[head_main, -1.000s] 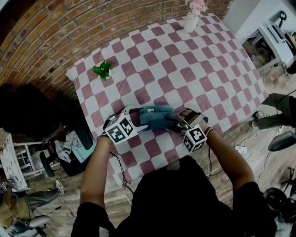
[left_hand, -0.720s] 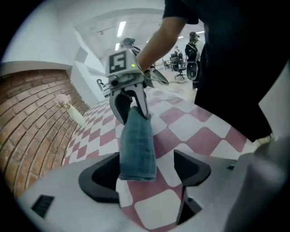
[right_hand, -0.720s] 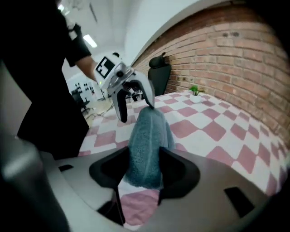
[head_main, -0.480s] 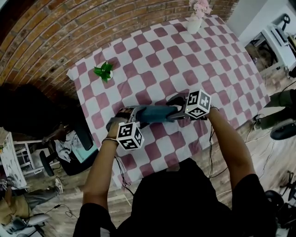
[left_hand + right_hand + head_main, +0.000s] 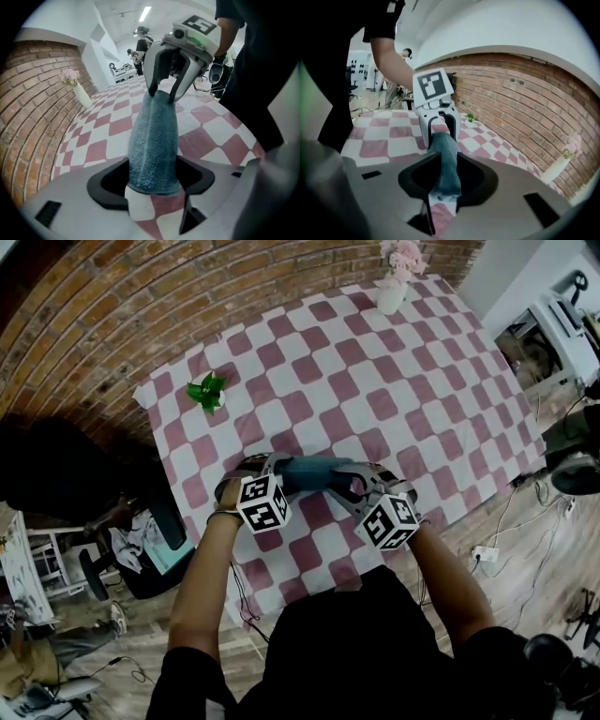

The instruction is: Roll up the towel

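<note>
The teal towel [image 5: 314, 474] is a tight roll lying left to right over the near part of the checked table [image 5: 375, 362]. My left gripper [image 5: 274, 472] is shut on its left end and my right gripper [image 5: 351, 484] on its right end. In the left gripper view the towel roll [image 5: 152, 140] runs from my left gripper [image 5: 154, 190] up to the right gripper [image 5: 165, 93]. In the right gripper view the towel roll [image 5: 444, 159] runs from my right gripper [image 5: 443, 183] to the left gripper [image 5: 438, 125]. Both pairs of jaws have just been closing with the roll between them.
A small green plant [image 5: 207, 390] stands at the table's left side and a white vase [image 5: 392, 282] with pink flowers at its far edge. A brick wall [image 5: 141, 296] borders the table on the left. The table's near edge is just below the grippers.
The right gripper has rolled: its marker cube swung up beside the towel's right end, then back down to the near side. The left gripper shifted a little. The roll stayed between them.
</note>
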`<state>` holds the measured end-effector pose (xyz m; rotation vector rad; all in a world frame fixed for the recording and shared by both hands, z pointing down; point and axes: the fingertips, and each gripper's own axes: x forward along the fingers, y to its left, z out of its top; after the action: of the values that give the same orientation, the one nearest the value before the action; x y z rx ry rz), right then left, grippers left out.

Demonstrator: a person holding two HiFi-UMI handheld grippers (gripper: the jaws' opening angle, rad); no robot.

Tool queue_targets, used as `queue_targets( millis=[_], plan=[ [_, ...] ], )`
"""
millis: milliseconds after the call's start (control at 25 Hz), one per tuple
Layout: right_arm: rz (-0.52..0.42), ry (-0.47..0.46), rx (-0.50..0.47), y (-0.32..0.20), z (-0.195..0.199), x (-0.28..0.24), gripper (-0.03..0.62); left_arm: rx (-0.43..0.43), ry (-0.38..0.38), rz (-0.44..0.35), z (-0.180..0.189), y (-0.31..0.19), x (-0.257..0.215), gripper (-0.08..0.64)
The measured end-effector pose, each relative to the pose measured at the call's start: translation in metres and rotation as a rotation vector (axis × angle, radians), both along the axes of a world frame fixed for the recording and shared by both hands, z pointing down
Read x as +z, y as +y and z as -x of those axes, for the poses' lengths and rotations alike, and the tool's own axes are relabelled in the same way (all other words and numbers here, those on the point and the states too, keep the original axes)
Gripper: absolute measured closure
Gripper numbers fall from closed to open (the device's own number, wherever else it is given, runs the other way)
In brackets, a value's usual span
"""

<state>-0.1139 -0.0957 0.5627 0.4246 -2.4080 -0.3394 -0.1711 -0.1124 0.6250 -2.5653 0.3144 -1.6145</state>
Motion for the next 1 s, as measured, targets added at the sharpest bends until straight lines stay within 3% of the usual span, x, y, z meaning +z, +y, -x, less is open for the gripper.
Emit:
queue_targets(
  millis=[80,200,360,440,600,640,800,1000],
  plan=[
    [-0.002,0.051,0.044,-0.006,0.0,0.022,0.521,-0.004,0.01,0.01,0.0,0.0,0.0,0.247],
    [0.058,0.034,0.099,-0.016,-0.001,0.034,0.528,-0.059,0.084,0.009,0.001,-0.002,-0.012,0.237],
    [0.138,0.034,0.105,-0.018,0.001,0.039,0.532,-0.294,0.404,0.0,0.003,-0.009,-0.057,0.28],
    [0.15,0.029,0.106,-0.019,0.001,0.04,0.532,-0.384,0.502,-0.046,0.003,-0.014,-0.073,0.355],
    [0.16,0.007,0.132,-0.022,-0.001,0.04,0.532,-0.412,0.403,-0.125,-0.001,-0.02,-0.057,0.494],
    [0.161,0.003,0.134,-0.023,-0.001,0.041,0.532,-0.414,0.367,-0.135,-0.001,-0.021,-0.047,0.56],
    [0.183,-0.026,0.138,-0.025,-0.001,0.046,0.535,-0.357,0.268,-0.164,-0.002,-0.016,-0.018,0.563],
    [0.238,-0.099,0.171,-0.029,-0.003,0.052,0.54,-0.34,0.258,-0.165,-0.006,-0.017,-0.007,0.566]
  ],
)
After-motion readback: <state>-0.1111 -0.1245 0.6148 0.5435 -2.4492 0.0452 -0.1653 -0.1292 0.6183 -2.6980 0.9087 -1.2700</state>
